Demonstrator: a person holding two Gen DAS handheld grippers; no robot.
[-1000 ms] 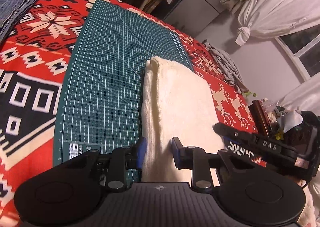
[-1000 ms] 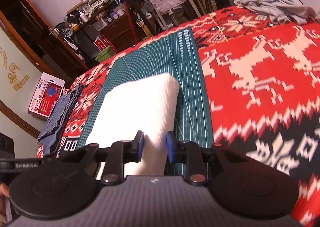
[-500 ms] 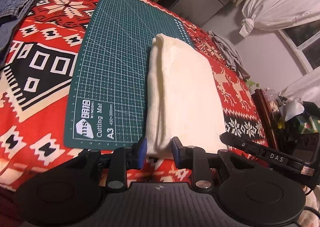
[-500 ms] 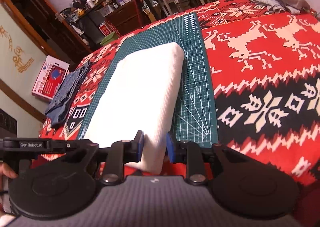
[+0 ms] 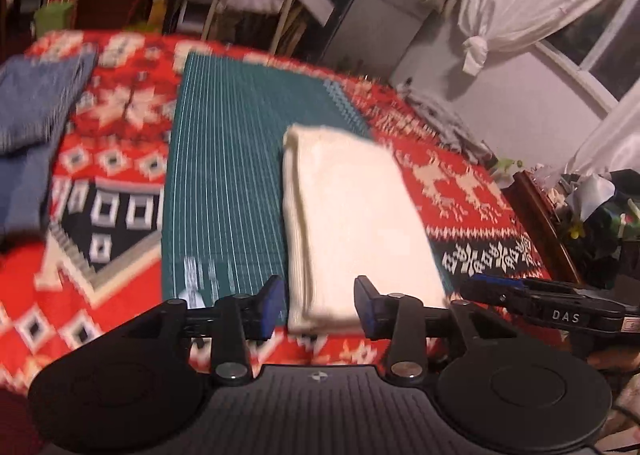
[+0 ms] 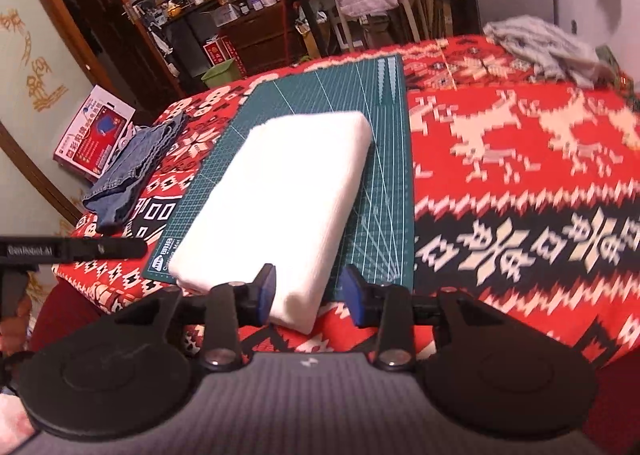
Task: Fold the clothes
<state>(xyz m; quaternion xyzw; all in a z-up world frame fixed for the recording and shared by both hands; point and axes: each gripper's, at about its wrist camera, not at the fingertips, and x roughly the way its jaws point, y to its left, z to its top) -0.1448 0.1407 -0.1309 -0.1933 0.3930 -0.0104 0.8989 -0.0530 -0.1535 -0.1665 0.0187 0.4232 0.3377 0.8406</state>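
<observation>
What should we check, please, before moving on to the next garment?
1. White garment folded into a neat rectangle: ok.
2. Garment fully on the mat: not ok, its near end overhangs the mat onto the blanket.
3. Left gripper released: ok, jaws open and off the cloth.
4. Right gripper released: ok, jaws open, though the garment's corner still sits between them in view.
5. Next item in reach: cannot tell; a grey garment lies crumpled at the far corner.
6. Jeans out of the way: ok, left of the mat.
</observation>
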